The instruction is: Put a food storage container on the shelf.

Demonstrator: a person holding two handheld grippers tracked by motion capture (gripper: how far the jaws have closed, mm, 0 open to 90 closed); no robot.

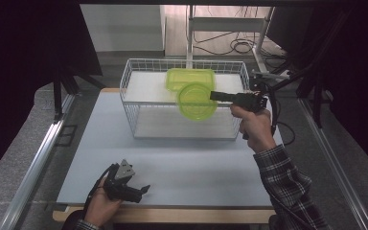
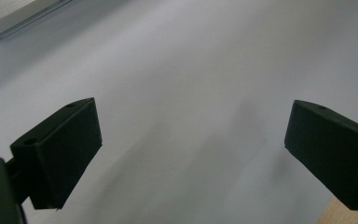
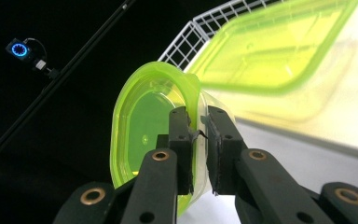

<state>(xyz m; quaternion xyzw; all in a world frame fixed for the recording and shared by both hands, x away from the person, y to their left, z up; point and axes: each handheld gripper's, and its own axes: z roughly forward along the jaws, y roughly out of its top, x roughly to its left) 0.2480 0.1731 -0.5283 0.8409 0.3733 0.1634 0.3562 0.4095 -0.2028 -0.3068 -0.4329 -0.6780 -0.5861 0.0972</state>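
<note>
1. The right claw (image 1: 214, 95) is clamped on the rim of a round green tub (image 1: 197, 101). In the right gripper view its two black jaws pinch the tub's wall (image 3: 137, 135) between them, one pad inside and one outside.
2. The tub is held in the air over the near long edge of the white wire basket (image 1: 134, 108), which stands at the far side of the table (image 1: 172, 167). It is turned on its side, its open mouth facing roughly up toward the high camera.
3. The relation that counts: the tub reaches out to the left of the right claw, toward the middle of the basket. Just behind it a rectangular green tub (image 1: 190, 79) rests on the basket's upper shelf, near the far edge. Its long axis runs along the length of the basket.
4. My guess is that the round tub is bound for the shelf beside the rectangular one, so it has to clear the basket's rim first.
5. The right hand (image 1: 254, 127) is right at the basket. The left claw (image 1: 141, 189) lies well apart at the table's near left corner, jaws spread wide and empty over bare table.
6. Count: two green tubs, one round and one rectangular; one basket; two claws.
</note>
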